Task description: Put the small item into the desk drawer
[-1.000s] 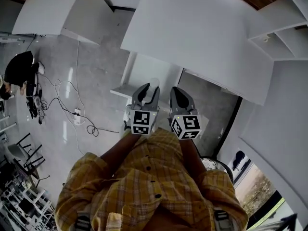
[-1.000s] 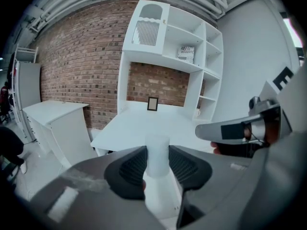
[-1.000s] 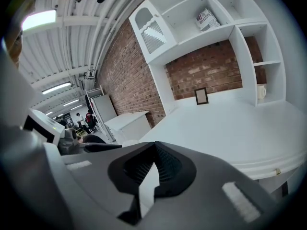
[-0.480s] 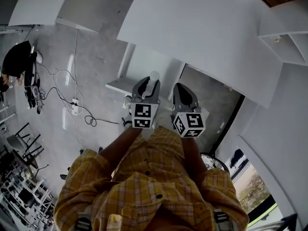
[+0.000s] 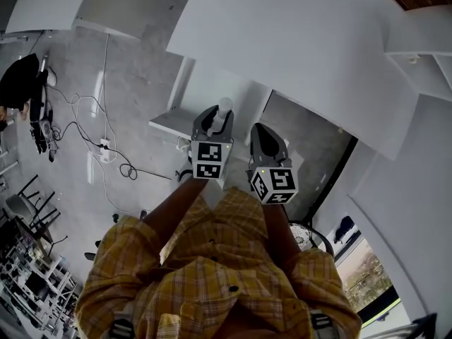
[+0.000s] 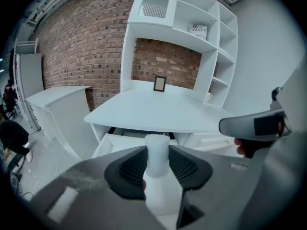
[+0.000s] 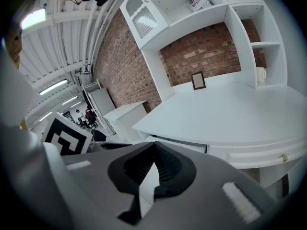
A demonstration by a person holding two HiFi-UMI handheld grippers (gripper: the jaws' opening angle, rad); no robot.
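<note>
Small white cylinder (image 6: 157, 145) rides upright between the ribbed pads of the left hand-held gripper (image 6: 157, 163), clamped on both sides and carried just short of the open drawer (image 6: 117, 139), which stands pulled out under the top of the white bench (image 6: 158, 111).

Over the past second both hand-held grippers have sunk toward the drawer, the left one leading. The grip on the cylinder has not changed. From the head view the cylinder's top pokes out ahead of the left hand-held gripper, close beside the drawer's right end and not yet over its tray.

The right hand-held gripper (image 7: 152, 164) travels alongside, to the right of the drawer, with its jaws drawn together and nothing between them.

For the task, the descent suggests that the carry is nearly over and the placing is about to start. The drawer already stands open, so no pull is needed first. What appears to remain is a short reach forward and down to bring the cylinder over the tray, then a release. The cylinder is tall and narrow and could tip if it is let go too high above the drawer floor.
</note>
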